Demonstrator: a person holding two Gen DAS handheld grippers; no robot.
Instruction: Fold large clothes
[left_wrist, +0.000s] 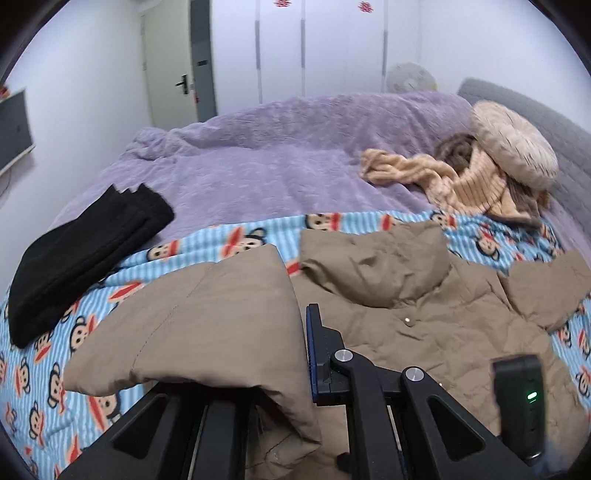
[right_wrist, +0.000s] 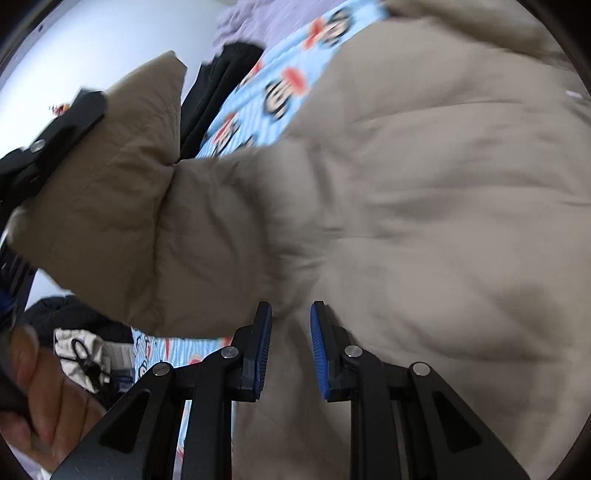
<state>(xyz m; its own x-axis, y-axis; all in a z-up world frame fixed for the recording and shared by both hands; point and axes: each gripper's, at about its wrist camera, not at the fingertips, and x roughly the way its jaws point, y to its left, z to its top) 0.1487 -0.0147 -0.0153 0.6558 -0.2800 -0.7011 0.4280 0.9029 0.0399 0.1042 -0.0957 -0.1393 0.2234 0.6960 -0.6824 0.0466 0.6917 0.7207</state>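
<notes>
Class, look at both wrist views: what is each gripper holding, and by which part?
Left gripper: shut on the tan jacket's sleeve, lifted. Right gripper: jacket fabric lies between its pads; a firm grip cannot be told.

We see the right hand-held gripper with its blue-padded jaws narrowed around a ridge of the tan padded jacket, which covers most of the bed. At the upper left, the left hand-held gripper pinches a lifted sleeve, and beyond it black clothing lies on the monkey-print sheet. A hand shows at the lower left.
</notes>
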